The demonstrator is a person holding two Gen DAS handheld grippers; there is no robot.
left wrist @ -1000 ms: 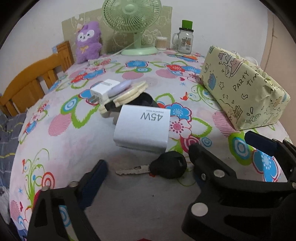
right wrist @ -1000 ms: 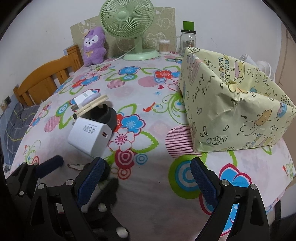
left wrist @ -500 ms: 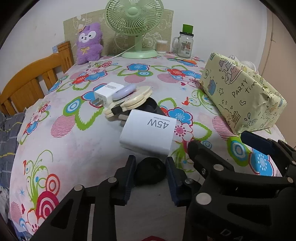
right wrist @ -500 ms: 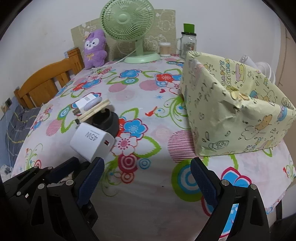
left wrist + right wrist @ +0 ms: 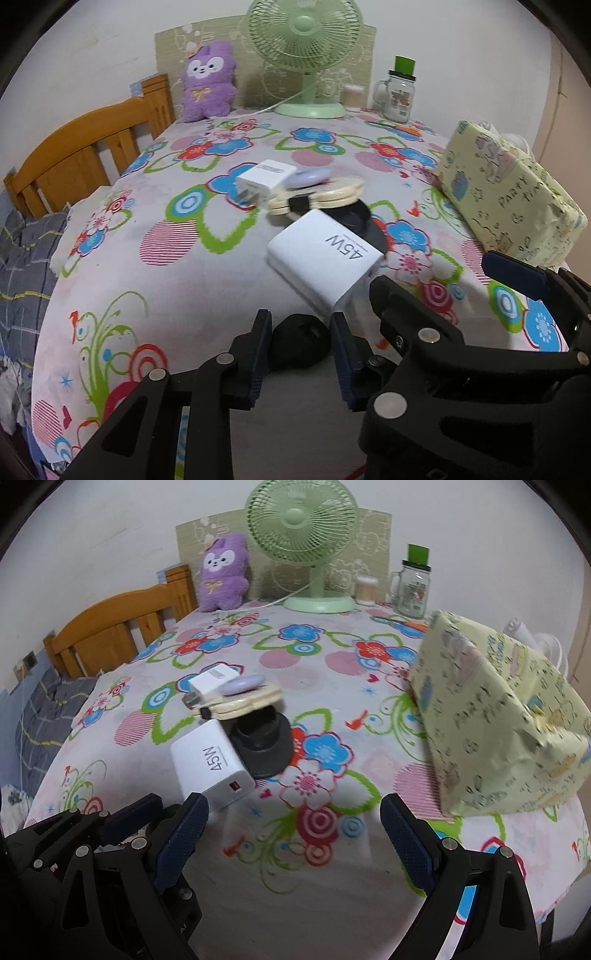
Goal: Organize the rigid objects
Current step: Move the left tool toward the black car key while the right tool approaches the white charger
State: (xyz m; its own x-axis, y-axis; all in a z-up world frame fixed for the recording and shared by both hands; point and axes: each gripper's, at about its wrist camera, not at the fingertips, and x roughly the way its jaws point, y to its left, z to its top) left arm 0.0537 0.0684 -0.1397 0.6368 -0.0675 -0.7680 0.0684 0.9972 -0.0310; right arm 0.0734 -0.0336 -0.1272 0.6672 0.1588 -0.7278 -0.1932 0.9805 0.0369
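Black key fob (image 5: 300,345) is clamped between the pads of the left tool (image 5: 301,354), low over the near edge of the worktop (image 5: 207,280); whether it is lifted clear of the cloth cannot be told, and the metal blade is not visible. Only the fob end is gripped, so some swing is likely in transit.

White 45W charger (image 5: 325,264) lies just beyond the fob, tilted, its far end against the black round base (image 5: 264,746). Behind that sits a loose pile: cream folding piece (image 5: 317,197) on the base, lilac oval item (image 5: 310,176) on top, small white plug adapter (image 5: 264,181) touching its left side. Pile looks half-gathered, not sorted.

Right tool (image 5: 291,830) hangs with fingers wide apart, nothing between them, near the worktop front, just right of the left tool.

Wrapped box (image 5: 502,723) stands at the right edge, well apart from the pile. Fan (image 5: 304,48), plush (image 5: 208,81) and jar (image 5: 399,94) line the back; judged to be background.

Progress estimate: early-to-mid. One item in hand, not yet placed. Charger not yet aligned with the group. Destination not evident from either view.
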